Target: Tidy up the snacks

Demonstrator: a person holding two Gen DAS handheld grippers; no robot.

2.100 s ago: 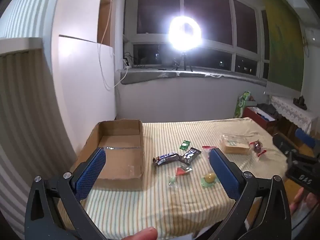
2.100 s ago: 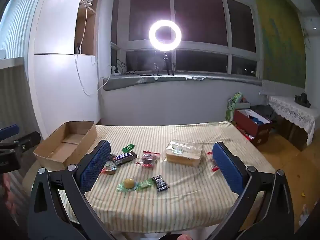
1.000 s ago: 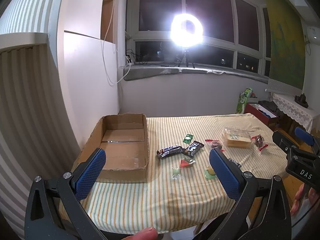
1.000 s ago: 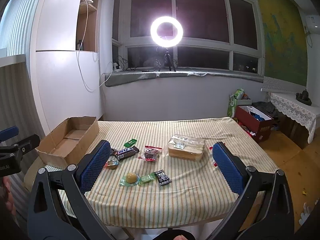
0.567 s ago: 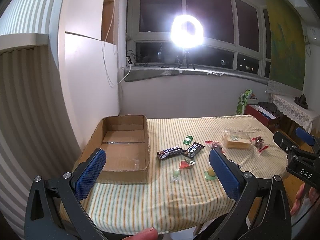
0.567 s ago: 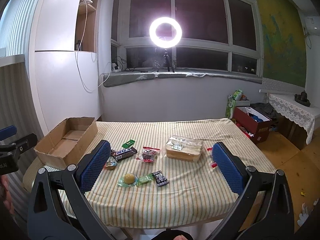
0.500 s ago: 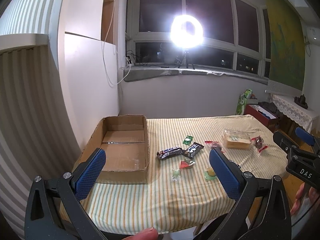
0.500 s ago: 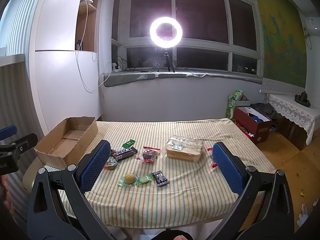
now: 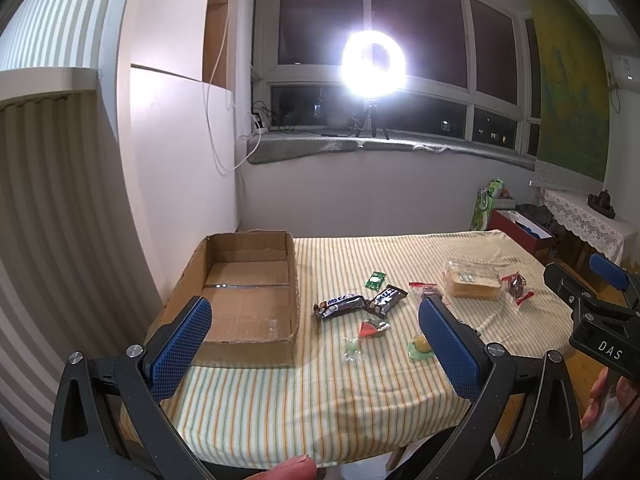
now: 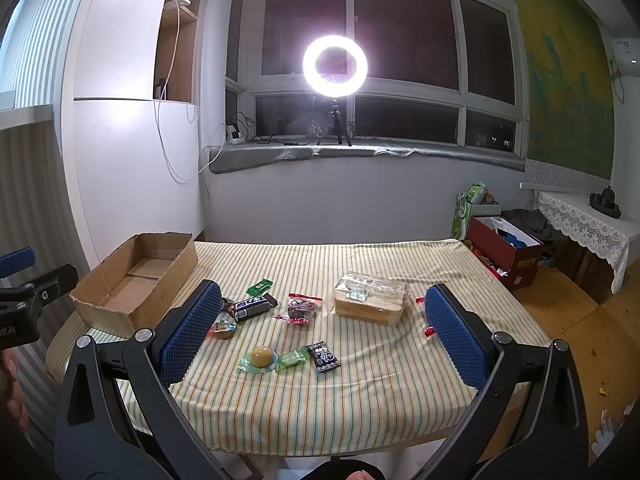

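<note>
Night outside: dark window [image 10: 360, 40] fills upper center, white frames. Lit ring light [image 10: 334, 62] on a small tripod stands on the grey-padded sill [image 10: 360, 154], center frame. White cabinet [image 10: 132, 152] at left with cables hanging down it; striped wall panel [image 9: 52, 200] far left. Green-yellow wall map [image 10: 568, 80] upper right. Lace-covered side shelf [image 10: 580, 220] at right edge, red open box [image 10: 504, 248] and green bag [image 10: 466, 208] on wood floor [image 10: 560, 312] lower right. Table [image 10: 360, 400] with striped yellow cloth fills lower center.
</note>
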